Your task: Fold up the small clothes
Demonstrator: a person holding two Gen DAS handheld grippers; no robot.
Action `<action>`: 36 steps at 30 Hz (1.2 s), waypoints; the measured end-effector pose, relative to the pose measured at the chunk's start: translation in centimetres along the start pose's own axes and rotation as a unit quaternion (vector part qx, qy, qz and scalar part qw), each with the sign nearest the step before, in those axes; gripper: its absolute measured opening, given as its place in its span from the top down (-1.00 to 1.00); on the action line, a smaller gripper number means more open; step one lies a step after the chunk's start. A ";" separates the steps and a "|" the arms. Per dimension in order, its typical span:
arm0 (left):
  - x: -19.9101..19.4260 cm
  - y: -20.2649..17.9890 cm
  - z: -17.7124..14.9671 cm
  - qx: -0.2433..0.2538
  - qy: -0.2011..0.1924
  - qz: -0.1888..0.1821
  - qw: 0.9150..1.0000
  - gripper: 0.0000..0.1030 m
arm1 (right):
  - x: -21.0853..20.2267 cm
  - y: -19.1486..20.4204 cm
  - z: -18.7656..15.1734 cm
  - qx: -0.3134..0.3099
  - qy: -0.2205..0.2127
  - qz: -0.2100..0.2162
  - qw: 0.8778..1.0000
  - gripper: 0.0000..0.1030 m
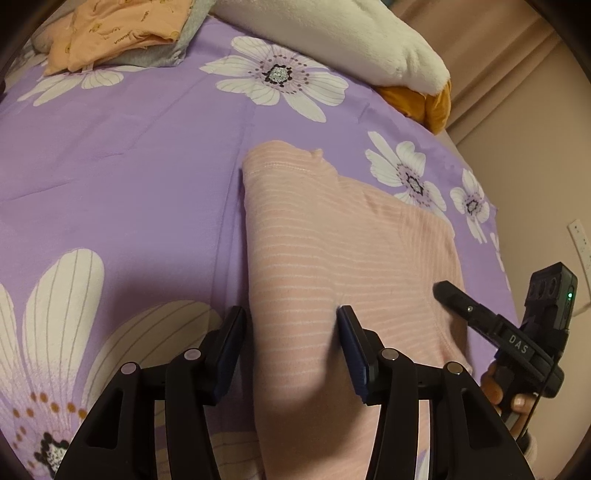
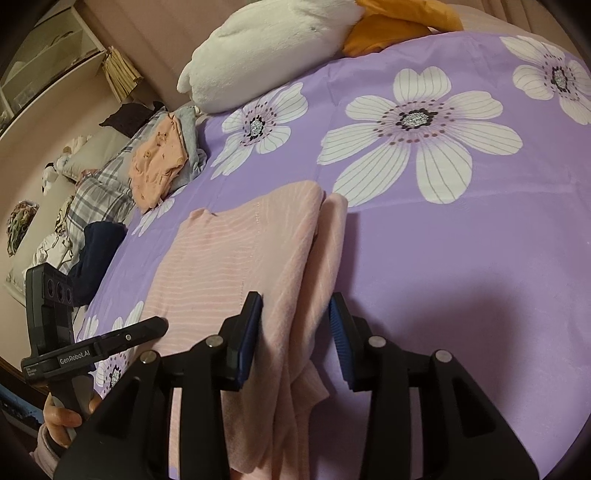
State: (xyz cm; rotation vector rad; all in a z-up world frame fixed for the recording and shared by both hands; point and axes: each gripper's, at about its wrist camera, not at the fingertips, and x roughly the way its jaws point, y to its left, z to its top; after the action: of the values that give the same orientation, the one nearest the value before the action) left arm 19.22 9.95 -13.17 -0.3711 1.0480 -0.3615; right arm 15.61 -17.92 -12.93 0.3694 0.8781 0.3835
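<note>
The pink striped garment [image 1: 332,251] is seen lying partly folded on the purple flowered bedspread [image 1: 129,166]. Only in the right wrist view are a plaid quilt [image 2: 99,184] and a shelf [image 2: 48,48] shown beyond the folded orange clothes [image 2: 157,166]. The left gripper [image 1: 291,332] is angled downward, its fingers [image 1: 232,332] released astride the garment's left edge. The right gripper [image 2: 295,328] is likewise tilted down, its fingers [image 2: 251,325] parted around the doubled right edge, unclamped.

Bed, purple floral sheet [image 1: 129,166]: pink striped garment [image 1: 314,240], folded orange clothes [image 1: 118,33], white plush [image 1: 332,33].
</note>
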 end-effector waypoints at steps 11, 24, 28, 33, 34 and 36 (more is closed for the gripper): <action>-0.9 0.2 -0.8 0.004 -0.003 0.013 1.000 0.03 | -0.2 -0.6 -0.3 0.022 0.003 0.004 1.000 0.25; -1.7 0.5 -1.8 0.004 -0.003 0.020 1.000 0.02 | -0.7 -0.8 -0.7 0.031 0.004 0.002 1.000 0.25; -1.8 0.5 -1.9 0.003 -0.003 0.022 1.000 0.02 | -0.8 -0.7 -0.8 0.030 0.003 0.000 1.000 0.25; -2.1 0.6 -2.4 0.004 -0.002 0.027 1.000 0.02 | -0.9 -0.7 -0.8 0.030 0.003 -0.001 1.000 0.25; -2.2 0.6 -2.5 0.005 -0.002 0.028 1.000 0.02 | -0.9 -0.7 -0.7 0.030 0.004 0.000 1.000 0.25; -2.4 0.6 -2.6 0.005 -0.001 0.030 1.000 0.02 | -0.9 -0.7 -0.8 0.030 0.004 0.000 1.000 0.25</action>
State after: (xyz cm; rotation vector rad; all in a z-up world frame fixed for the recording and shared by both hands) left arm 15.90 11.21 -12.78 -0.3297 1.0521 -0.3122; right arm 14.61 -18.80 -13.09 0.4228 0.8983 0.3590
